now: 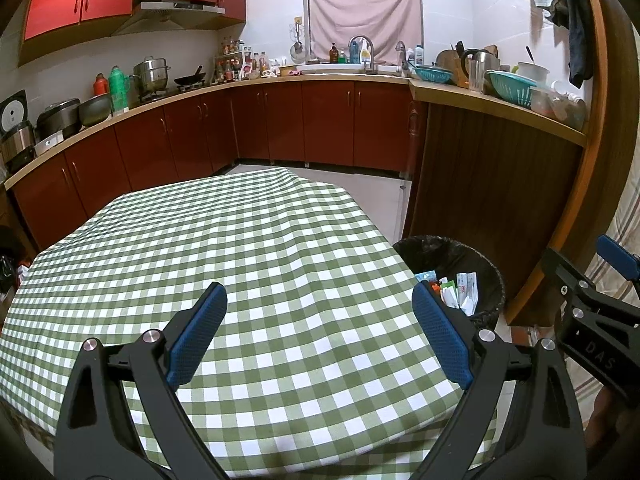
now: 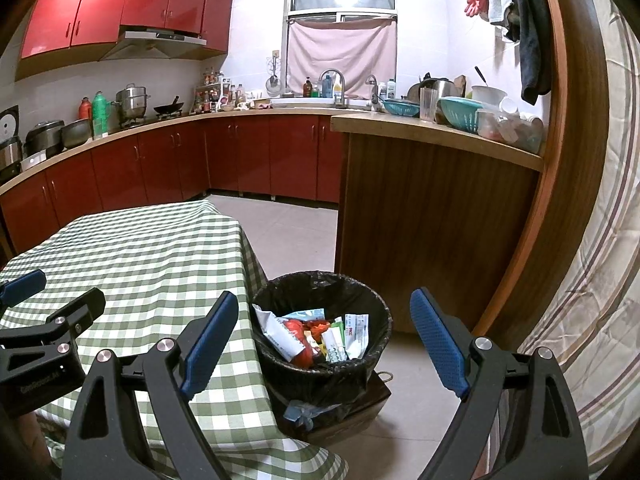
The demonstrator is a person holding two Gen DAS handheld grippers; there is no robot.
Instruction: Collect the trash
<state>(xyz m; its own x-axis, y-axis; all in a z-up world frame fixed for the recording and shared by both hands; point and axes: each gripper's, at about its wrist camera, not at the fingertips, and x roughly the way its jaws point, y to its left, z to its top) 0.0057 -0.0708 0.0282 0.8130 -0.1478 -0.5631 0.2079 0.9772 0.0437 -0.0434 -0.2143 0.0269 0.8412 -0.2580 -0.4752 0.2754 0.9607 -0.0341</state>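
Before you, a green-checked cloth [image 1: 256, 264] drapes the surface, while red cabinets [image 2: 120, 4] hang above a crowded counter [image 1: 208, 90]; a pink curtain [image 2: 340, 54] covers the window behind the sink tap [image 1: 362, 46].

The left gripper [image 1: 319, 334] hangs over the checked table [image 1: 240, 248], tilted down toward it, its two blue-padded fingers [image 1: 197, 334] spread wide with nothing between them and nothing touching the pads. The right gripper [image 2: 325, 338] is just off the table's right edge, also tilted downward, its blue-padded fingers [image 2: 439, 338] likewise spread wide and empty. The two grippers sit side by side, near each other: the right one shows at the right edge of the left wrist view, and the left one shows over the table at the left edge of the right wrist view.
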